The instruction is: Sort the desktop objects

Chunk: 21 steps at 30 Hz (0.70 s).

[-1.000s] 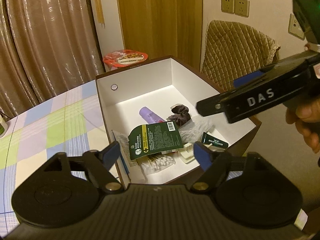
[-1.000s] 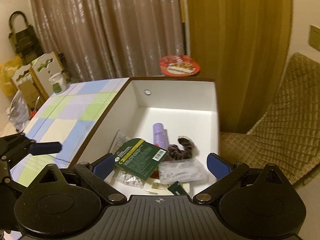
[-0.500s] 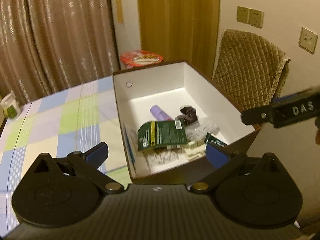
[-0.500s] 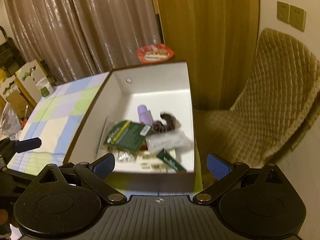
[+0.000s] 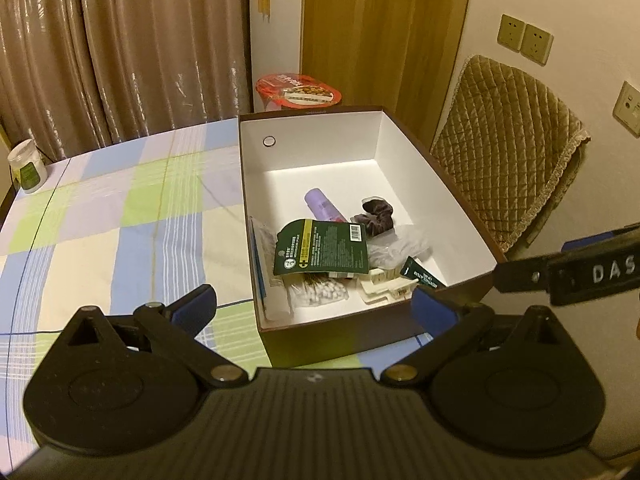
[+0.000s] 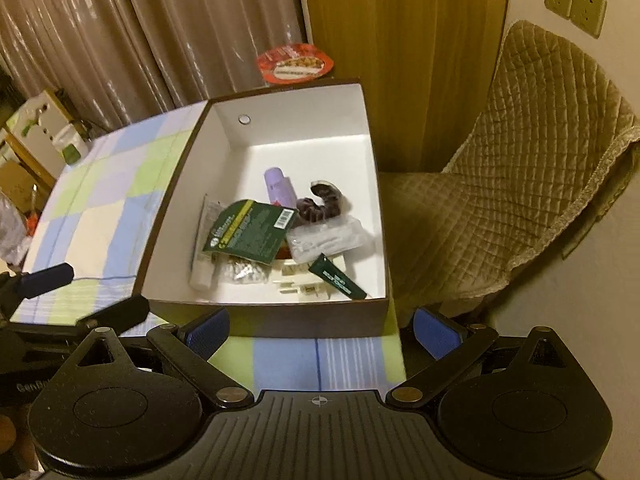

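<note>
**Box of sorted sundries, both tools clear**

Box point(image 5: 460, 196): brown outside, white inside, lidless, small round hole in far wall; stands at the right edge of the surface point(image 5: 120, 216), a checked cloth in blue, green and white. Contents heaped toward the near end: green packet point(image 5: 322, 250) uppermost; lilac bottle point(image 5: 322, 205) behind it; dark scrunchie point(image 5: 377, 216) beside the bottle; clear bag point(image 5: 400, 248); cotton buds point(image 5: 318, 294); cream clips point(image 5: 384, 286); green tube point(image 5: 424, 278) against the near wall.

Left tool point(image 5: 314, 306): wide, nothing between its fingers, above the box's near wall. Right tool point(image 6: 322, 326): likewise wide and empty, near the same wall.

Handling, as judged: sorting seems near done, cloth bare but for a jar point(image 5: 27, 166) at the far corner; before any next reach, lift straight clear of the rim so the box is not nudged off the edge; a chair point(image 5: 508, 152) stands close by.
</note>
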Tool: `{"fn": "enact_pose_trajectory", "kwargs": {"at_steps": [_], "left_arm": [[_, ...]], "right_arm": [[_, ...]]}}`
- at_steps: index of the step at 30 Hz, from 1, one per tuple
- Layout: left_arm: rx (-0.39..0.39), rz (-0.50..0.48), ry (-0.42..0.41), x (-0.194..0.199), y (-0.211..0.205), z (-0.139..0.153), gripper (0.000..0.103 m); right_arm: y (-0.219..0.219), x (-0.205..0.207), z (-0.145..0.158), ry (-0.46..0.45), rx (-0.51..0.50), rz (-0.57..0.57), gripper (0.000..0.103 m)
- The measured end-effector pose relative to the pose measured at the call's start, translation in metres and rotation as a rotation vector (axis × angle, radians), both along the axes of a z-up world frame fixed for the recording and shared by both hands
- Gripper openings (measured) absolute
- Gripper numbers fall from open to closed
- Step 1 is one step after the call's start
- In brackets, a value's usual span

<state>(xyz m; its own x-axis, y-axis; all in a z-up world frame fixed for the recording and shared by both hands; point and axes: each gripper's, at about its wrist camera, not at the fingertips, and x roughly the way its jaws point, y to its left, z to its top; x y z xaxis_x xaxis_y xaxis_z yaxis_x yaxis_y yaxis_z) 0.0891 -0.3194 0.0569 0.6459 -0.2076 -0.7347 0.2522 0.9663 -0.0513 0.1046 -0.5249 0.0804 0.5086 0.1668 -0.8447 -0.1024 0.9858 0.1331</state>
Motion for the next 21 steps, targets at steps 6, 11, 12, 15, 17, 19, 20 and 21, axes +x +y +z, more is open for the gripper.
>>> {"fn": "enact_pose_trajectory", "kwargs": {"at_steps": [6, 11, 12, 15, 17, 19, 20, 21], "left_arm": [[-0.042, 0.004, 0.062, 0.010, 0.003, 0.003, 0.102], [-0.032, -0.009, 0.086, 0.014, -0.002, 0.002, 0.102], [-0.028, -0.007, 0.089, 0.014, -0.003, 0.001, 0.102], [-0.027, 0.001, 0.109, 0.015, -0.006, -0.002, 0.102], [-0.050, 0.006, 0.159, 0.017, -0.006, -0.005, 0.102], [-0.062, -0.005, 0.182, 0.017, -0.007, -0.008, 0.102], [-0.055, -0.010, 0.181, 0.017, -0.008, -0.008, 0.102], [-0.043, -0.015, 0.173, 0.016, -0.010, -0.008, 0.102]], "right_arm": [[0.004, 0.003, 0.002, 0.020, -0.025, 0.014, 0.101], [0.004, 0.004, 0.000, 0.021, -0.048, 0.020, 0.101], [0.003, 0.003, 0.000, 0.023, -0.048, 0.019, 0.101], [0.001, 0.002, -0.002, 0.028, -0.056, 0.009, 0.101], [-0.001, 0.001, -0.003, 0.032, -0.062, 0.003, 0.101], [-0.003, 0.001, -0.005, 0.035, -0.069, -0.003, 0.101], [-0.004, 0.000, -0.005, 0.037, -0.070, -0.005, 0.101], [-0.005, 0.000, -0.005, 0.038, -0.072, -0.006, 0.101]]}}
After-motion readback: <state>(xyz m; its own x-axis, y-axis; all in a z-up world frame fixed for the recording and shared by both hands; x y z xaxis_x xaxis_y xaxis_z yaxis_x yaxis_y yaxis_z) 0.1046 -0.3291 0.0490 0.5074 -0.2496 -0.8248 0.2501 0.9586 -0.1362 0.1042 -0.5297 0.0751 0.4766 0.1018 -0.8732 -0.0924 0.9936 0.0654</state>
